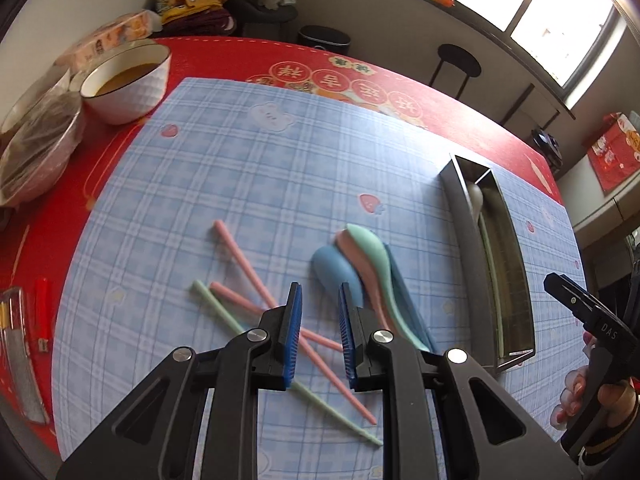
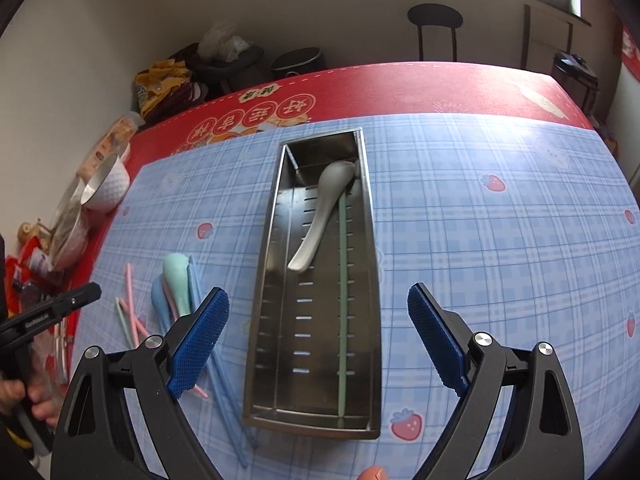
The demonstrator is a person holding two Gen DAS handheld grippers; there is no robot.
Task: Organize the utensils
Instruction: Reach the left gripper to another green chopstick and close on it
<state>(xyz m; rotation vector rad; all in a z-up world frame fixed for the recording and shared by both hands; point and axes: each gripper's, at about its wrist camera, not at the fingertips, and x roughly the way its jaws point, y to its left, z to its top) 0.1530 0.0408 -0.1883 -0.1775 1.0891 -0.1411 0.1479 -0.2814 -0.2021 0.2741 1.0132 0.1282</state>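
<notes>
Metal tray (image 2: pixel 276 280): long, slotted, centre of the right wrist view, on the blue checked mat (image 2: pixel 480 260) covering the red desk (image 2: pixel 400 84). Contents: 1 grey spoon (image 2: pixel 320 216), bowl toward the far end, and 1 green chopstick (image 2: pixel 342 300) along its right wall.

Loose utensils, left of the tray on the mat: 3 spoons lying together, blue spoon (image 1: pixel 332 272), pink spoon (image 1: pixel 360 264), mint spoon (image 1: pixel 376 264); 2 pink chopsticks (image 1: pixel 248 268) crossed over 1 green chopstick (image 1: pixel 216 308); blue chopsticks (image 2: pixel 224 392) beside the spoons.

Left claw (image 1: pixel 318 336): lower centre of the left wrist view, above the chopsticks and the blue spoon, jaws narrowly parted, grasping nothing.

Right claw (image 2: pixel 318 344): jaws spread wide above the tray's near end, released, empty.

White bowl (image 1: pixel 128 84): upper left, on the red desk.
</notes>
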